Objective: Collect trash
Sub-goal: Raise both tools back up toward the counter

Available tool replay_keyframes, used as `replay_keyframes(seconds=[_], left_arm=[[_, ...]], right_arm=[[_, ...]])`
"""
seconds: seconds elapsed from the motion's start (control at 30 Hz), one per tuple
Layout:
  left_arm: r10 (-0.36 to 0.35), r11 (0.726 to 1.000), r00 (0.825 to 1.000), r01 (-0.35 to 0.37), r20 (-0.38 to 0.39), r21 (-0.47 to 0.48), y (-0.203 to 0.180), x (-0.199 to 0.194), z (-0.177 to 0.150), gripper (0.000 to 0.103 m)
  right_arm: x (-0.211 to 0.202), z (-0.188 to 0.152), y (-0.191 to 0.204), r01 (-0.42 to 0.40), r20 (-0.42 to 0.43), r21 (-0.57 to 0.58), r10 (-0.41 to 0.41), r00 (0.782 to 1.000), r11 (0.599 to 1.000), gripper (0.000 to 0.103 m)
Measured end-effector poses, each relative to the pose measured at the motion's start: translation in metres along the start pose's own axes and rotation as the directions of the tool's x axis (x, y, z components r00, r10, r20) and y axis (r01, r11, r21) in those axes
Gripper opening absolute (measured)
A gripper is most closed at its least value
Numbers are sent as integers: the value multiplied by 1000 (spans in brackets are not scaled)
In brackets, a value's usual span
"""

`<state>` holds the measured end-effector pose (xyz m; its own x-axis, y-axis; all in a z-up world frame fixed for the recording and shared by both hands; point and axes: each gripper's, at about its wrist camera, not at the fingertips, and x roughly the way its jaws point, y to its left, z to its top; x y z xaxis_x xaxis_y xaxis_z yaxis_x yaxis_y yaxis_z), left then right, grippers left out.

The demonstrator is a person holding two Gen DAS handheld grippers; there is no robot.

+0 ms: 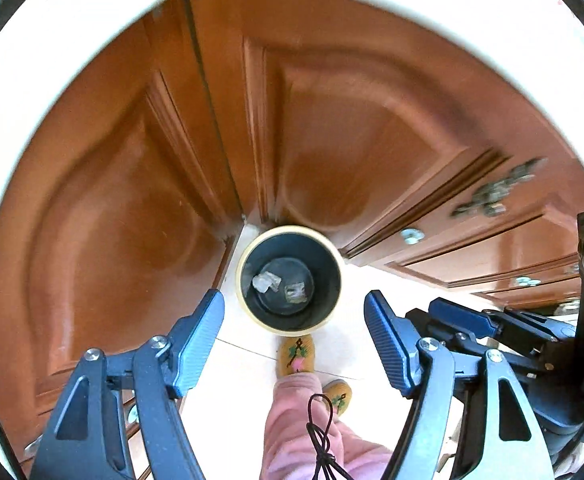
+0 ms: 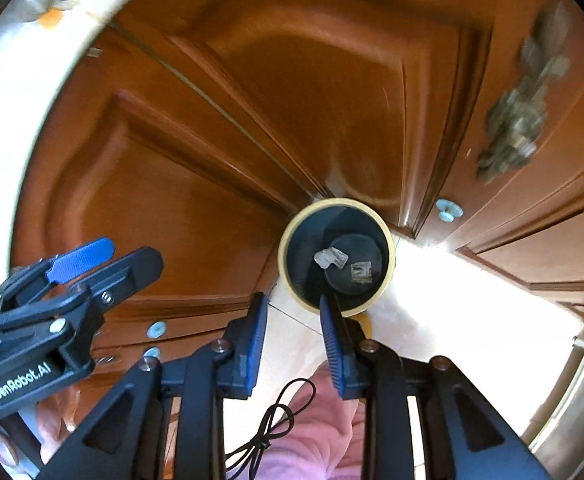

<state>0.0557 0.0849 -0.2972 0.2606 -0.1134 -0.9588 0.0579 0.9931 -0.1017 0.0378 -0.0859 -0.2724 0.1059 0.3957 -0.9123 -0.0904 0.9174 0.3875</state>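
Dark-walled with a cream rim, the trash bin (image 1: 290, 278) stands on the pale floor (image 1: 248, 364) against wooden cabinet doors (image 1: 332, 120), two crumpled scraps (image 1: 265, 281) lying at its bottom. Above it, the left gripper (image 1: 294, 340) is spread wide and empty, while the right gripper (image 2: 294, 340) has its jaws slightly apart, nothing between them.

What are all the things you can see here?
Bin: one, dark with a cream rim, on the floor in the cabinet corner.
Trash: two pieces, one clear and crumpled, one small grey wrapper, at the bin's bottom.
Cabinet doors: several, brown wood, behind the bin.
Knobs: several, pale blue, on the drawers.
Floor: pale tiles.
Slippers: two, yellow with flowers, just below the bin in the picture.
Trousers: pink.
Cord: one, black, dangling.
Left tongs: blue pads, open, empty.
Right tongs: blue pads, narrowly open, empty.
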Motion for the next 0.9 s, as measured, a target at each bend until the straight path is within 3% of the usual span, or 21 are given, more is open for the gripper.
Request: replay_keyframes(seconds=[0.27,0.4,0.57,0.8,0.9], left_arm=[[2,999,993,-8,116,51,-17,-111,15,78],[2,997,981,-17,194,75,-25,-163,28,79],[22,995,956,-49,292,87,-33,-215,48,84],[26,990,896,-86,444,116,-52,-270,72,92],[13,988,877,-84,480,127,-62,-281,83,97]], right_arm=[[-109,5,38,-10,151,-95,24,988,995,28],[-158,10,50,23,249,-124,9,969,992,28],[-212,17,56,15,331,-136,32,943,991,28],[-263,33,42,25,392,-93,14,920,995,28],[-281,39,27,38,424,-49,-14,906,998,40]])
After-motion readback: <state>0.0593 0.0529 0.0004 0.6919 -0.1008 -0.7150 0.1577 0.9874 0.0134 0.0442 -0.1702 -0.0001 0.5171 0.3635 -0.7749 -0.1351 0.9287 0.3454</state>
